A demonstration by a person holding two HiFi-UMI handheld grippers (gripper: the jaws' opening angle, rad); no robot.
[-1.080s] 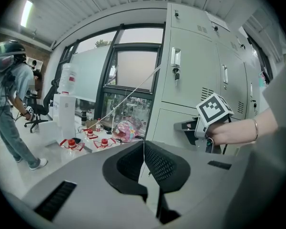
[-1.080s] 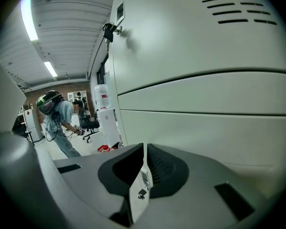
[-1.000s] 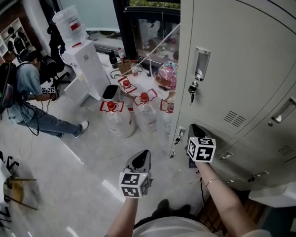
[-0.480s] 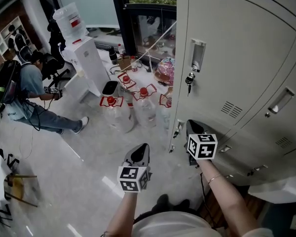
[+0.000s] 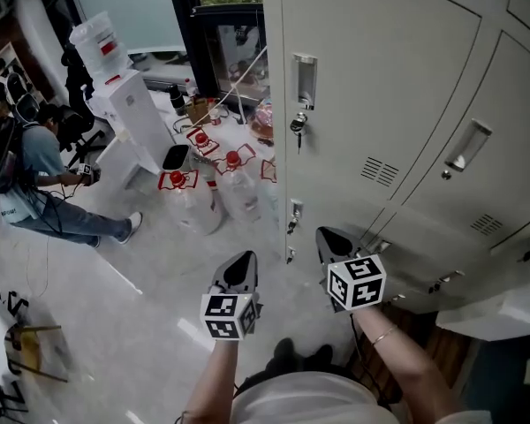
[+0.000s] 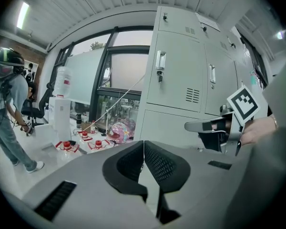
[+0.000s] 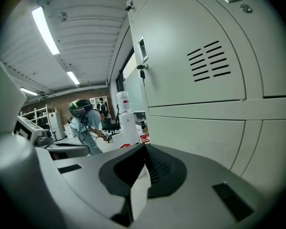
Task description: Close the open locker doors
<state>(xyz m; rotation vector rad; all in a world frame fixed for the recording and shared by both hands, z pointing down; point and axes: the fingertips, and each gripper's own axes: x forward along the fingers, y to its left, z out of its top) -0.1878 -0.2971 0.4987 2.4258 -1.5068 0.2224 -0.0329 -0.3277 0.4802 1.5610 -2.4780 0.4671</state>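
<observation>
The lockers (image 5: 380, 104) run off the top and right edges. The right tool (image 5: 325, 235) covers part of a low door (image 5: 331, 203). The small red-topped things (image 5: 234, 179) may be bottles.

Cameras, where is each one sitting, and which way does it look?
Head view: on the person's head, looking steeply down at the lockers; both forearms, left gripper and right gripper show.
Left gripper view: on the left gripper, facing the lockers; its shut jaws and the right gripper show.
Right gripper view: on the right gripper, along the lockers; its shut jaws show.
Shared: lockers, another person.
</observation>
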